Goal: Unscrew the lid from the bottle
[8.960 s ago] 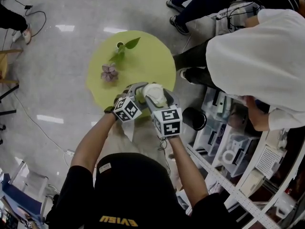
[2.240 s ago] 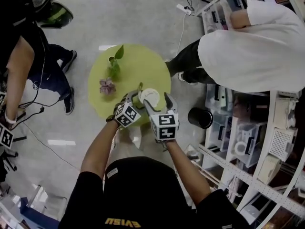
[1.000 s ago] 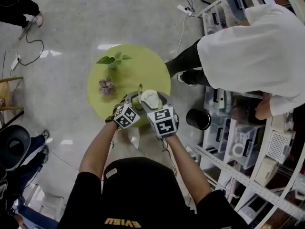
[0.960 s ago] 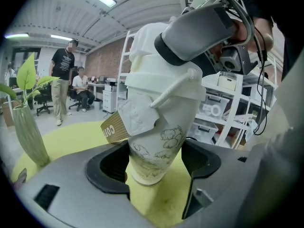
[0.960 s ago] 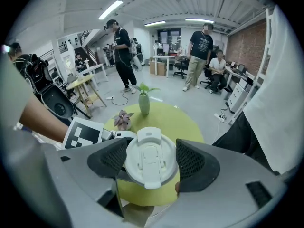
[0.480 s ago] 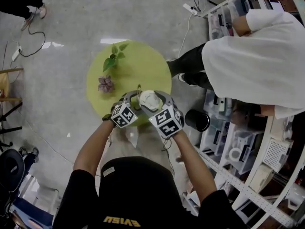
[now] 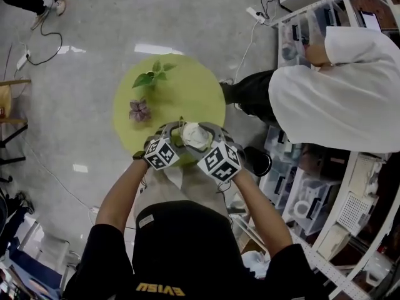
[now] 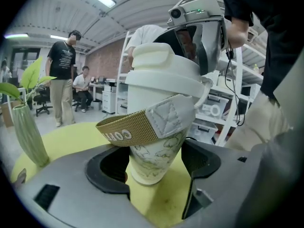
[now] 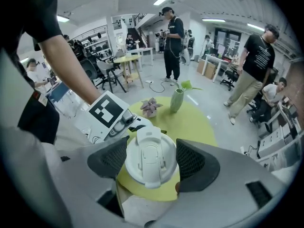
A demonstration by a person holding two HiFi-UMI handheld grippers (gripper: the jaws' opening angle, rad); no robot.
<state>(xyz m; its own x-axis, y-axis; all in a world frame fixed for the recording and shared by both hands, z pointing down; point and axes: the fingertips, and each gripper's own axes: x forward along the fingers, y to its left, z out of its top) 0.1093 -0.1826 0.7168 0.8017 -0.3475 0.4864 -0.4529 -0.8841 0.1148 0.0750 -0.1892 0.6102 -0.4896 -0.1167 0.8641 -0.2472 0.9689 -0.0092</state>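
Note:
A white bottle (image 8: 156, 156) with a printed body, a tan strap (image 8: 137, 127) and a white flip lid (image 8: 161, 75) stands near the front edge of the round green table (image 7: 187, 92). My left gripper (image 8: 154, 167) is shut on the bottle's lower body, a pad on each side. From above, my right gripper (image 9: 151, 163) is shut on the lid (image 9: 151, 160), its pads pressed on the rim left and right. In the head view both grippers meet at the lid (image 7: 197, 135), the left gripper (image 7: 178, 135) on the left side and the right gripper (image 7: 200, 130) over the top.
A green vase with leaves (image 7: 152, 77) and a small purple flower (image 7: 139, 110) stand farther back on the table. A black bin (image 7: 256, 161) and shelving with boxes (image 7: 312, 199) are to the right. A person in white (image 7: 337, 99) stands close by there.
My right gripper has rolled about the lid, its marker cube turning to a new angle. The left gripper and the bottle have stayed where they were.

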